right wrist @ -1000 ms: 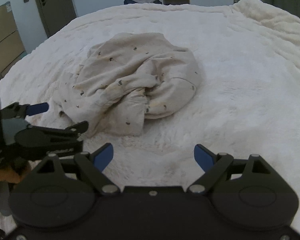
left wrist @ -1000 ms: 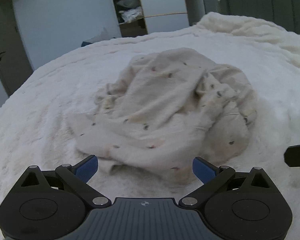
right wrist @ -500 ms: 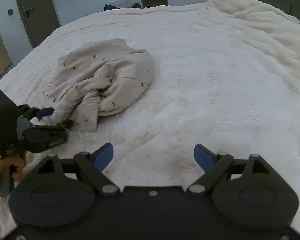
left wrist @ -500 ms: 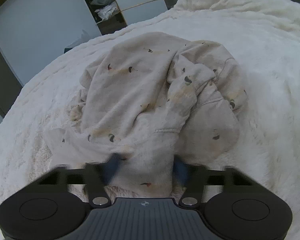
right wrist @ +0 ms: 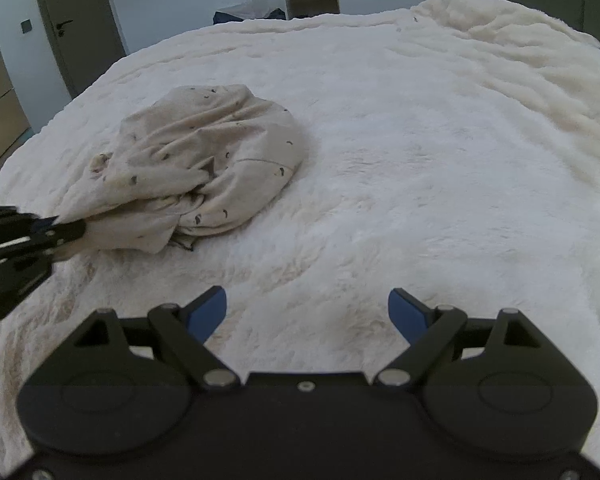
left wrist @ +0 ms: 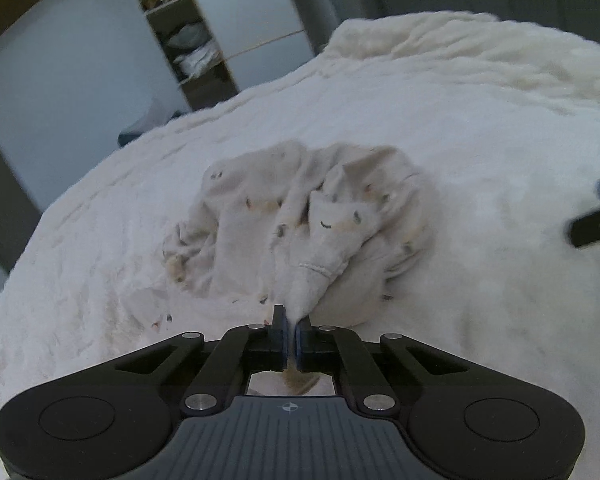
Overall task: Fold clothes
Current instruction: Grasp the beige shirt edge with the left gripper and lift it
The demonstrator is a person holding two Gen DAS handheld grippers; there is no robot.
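Cream speckled garment (left wrist: 316, 216) lies crumpled on fluffy white blanket (left wrist: 480, 128), bulk ahead of left gripper (left wrist: 291, 334) — jaws pinched together on its near edge, cloth drawn taut. Right gripper (right wrist: 306, 312) over bare blanket — jaws spread wide, nothing between; garment ahead-left of them.

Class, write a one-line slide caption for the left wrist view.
Left gripper shut on a pulled-out edge of the crumpled beige garment on a white fleece blanket.
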